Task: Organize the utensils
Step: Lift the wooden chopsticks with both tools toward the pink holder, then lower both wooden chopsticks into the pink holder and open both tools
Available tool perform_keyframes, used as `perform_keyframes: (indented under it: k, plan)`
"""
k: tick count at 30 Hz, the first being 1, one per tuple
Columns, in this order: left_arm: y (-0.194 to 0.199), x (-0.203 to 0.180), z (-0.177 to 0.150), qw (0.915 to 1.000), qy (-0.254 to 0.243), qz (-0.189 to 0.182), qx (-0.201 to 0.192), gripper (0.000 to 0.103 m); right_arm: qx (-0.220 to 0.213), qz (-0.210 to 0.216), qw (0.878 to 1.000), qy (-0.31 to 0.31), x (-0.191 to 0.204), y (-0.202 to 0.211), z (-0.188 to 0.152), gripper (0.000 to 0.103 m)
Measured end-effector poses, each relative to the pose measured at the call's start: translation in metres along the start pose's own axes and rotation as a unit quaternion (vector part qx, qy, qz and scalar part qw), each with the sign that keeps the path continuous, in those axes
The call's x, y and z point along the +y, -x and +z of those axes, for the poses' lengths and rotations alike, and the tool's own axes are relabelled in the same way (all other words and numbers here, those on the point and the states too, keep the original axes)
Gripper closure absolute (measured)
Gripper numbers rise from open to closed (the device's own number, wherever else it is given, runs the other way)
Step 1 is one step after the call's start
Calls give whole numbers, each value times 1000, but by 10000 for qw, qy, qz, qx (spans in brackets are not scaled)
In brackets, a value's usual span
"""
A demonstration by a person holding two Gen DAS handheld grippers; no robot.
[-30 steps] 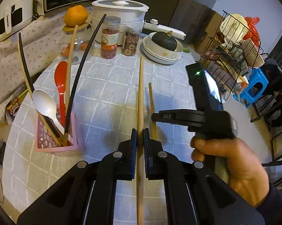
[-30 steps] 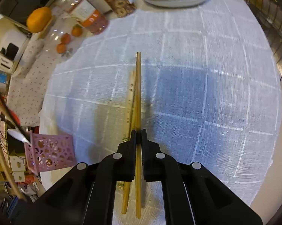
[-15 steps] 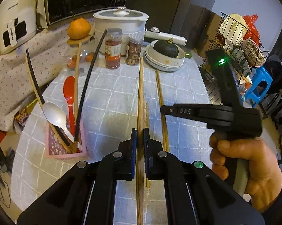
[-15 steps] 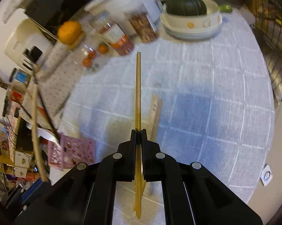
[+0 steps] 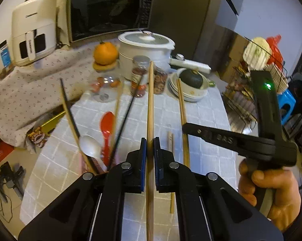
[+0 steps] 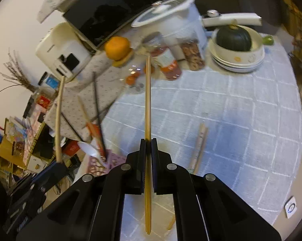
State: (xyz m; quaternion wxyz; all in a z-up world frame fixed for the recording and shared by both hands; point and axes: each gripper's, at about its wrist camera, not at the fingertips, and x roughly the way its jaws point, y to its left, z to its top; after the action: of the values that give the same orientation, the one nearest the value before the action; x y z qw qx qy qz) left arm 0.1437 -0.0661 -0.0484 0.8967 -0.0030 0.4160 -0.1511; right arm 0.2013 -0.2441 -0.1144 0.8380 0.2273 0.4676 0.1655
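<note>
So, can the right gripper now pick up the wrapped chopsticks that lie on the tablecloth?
Probably not yet. The right gripper is shut on a bamboo chopstick, so its jaws are occupied. The wrapped chopsticks lie uncovered just to its right.

Two spoons (image 5: 107,128); two jars (image 5: 139,74); one orange (image 5: 105,53).

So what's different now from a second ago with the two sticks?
Both grippers have lifted their chopsticks up off the table. The left gripper still pinches one chopstick, the right gripper another chopstick. A leftover pair of chopsticks stayed lying on the tablecloth. The pink holder with spoons stayed put.
</note>
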Motion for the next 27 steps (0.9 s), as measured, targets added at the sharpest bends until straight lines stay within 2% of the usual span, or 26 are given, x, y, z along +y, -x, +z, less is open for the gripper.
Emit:
perform_keyframes:
  k: [6, 9, 13, 20, 23, 27]
  plan:
    - [11, 20, 9, 9994, 148, 246, -207, 97, -46, 139, 9993, 337, 24, 0, 1, 98]
    - [19, 28, 14, 9987, 234, 271, -368, 97, -317, 301, 9979, 472, 34, 10, 3, 98]
    - [29, 43, 21, 9952, 414, 359, -814, 97, -639, 457, 9954, 553, 44, 19, 4, 98]
    - [22, 78, 23, 9790, 749, 320, -1867, 97, -1249, 633, 9876, 702, 59, 24, 0, 98]
    - [10, 86, 18, 9722, 776, 286, -2192, 97, -1497, 617, 9842, 711, 62, 23, -3, 98]
    - [-5, 86, 2, 9665, 681, 475, -2428, 97, -1650, 639, 9818, 683, 63, 18, -5, 98]
